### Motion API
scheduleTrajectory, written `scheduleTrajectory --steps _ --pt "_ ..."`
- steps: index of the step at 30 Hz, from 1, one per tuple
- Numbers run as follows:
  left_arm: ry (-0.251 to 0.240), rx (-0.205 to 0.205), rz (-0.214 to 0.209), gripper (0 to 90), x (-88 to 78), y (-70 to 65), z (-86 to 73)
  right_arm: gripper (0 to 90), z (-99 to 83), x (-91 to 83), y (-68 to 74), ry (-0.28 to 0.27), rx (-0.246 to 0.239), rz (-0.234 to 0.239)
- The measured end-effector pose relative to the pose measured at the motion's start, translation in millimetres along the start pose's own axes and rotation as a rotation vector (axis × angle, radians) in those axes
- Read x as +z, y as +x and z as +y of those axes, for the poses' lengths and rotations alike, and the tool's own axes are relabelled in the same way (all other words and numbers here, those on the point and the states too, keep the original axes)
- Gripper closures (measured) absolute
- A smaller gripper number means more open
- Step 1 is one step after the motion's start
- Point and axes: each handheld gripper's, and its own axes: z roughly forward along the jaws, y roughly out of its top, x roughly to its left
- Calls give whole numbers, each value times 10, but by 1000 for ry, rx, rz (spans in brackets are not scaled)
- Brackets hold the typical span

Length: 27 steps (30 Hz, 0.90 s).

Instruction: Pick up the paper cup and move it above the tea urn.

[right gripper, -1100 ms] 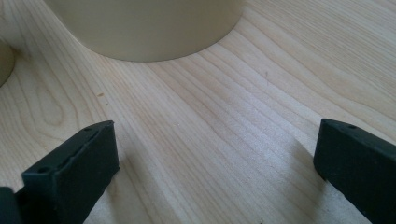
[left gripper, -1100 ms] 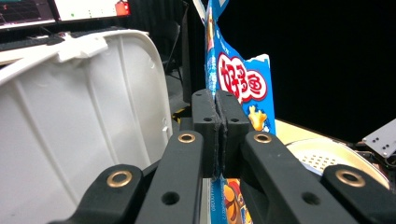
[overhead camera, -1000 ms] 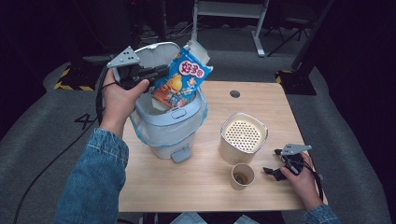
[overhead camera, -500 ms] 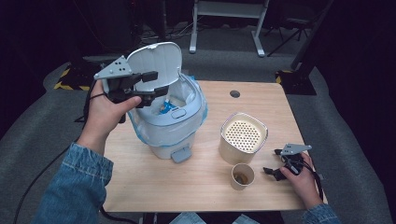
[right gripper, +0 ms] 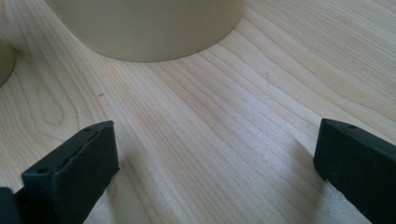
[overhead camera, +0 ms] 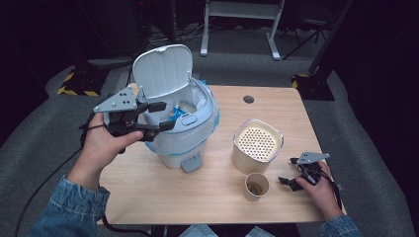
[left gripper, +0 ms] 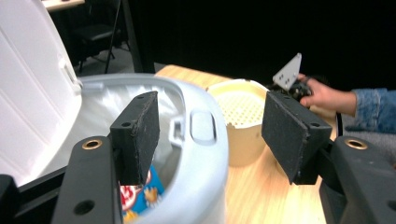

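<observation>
Blue-and-orange snack packet (overhead camera: 179,112) lies inside the one pale bin (overhead camera: 195,143), mostly hidden by its rim, under the raised lid (overhead camera: 163,69). Just left of the bin, the left gripper (overhead camera: 159,116) has its jaws wide with nothing between them, having just opened. One perforated canister (overhead camera: 257,145) and one paper cup (overhead camera: 256,186) stand near the right gripper (overhead camera: 289,172), jaws wide on the table (overhead camera: 207,197).

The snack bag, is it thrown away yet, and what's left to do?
Done: the snack bag lies inside the bin. In hand: nothing; the left gripper has just opened, empty beside the bin; the right gripper rests open on the table. Left: the lid stands open; paper cup remains.
</observation>
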Motion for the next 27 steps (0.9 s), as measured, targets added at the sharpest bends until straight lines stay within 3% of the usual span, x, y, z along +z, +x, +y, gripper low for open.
scheduleTrajectory --steps 11,14,16,17,18,19,24,27 --pt "31 -14 -26 371 43 -255 -461 1 -11 -13 31 1 28 -27" --pt "17 -13 -22 365 89 -318 -588 5 -15 -18 42 -2 38 -37" --pt "12 -25 -29 367 131 -345 -680 29 -18 -27 52 1 47 -40" --pt "18 -39 -38 369 170 -366 -770 187 -14 -63 87 -10 61 -54" --pt "18 -39 -38 370 170 -366 -770 187 -14 -63 87 -10 61 -54" --pt "23 -45 -37 370 193 -383 -823 262 -8 -92 122 -18 64 -61" --pt "30 -75 -48 373 272 -454 -1034 284 11 -117 192 4 50 -49" --pt "51 -85 -34 376 322 -479 -1185 299 38 -149 238 7 46 -33"
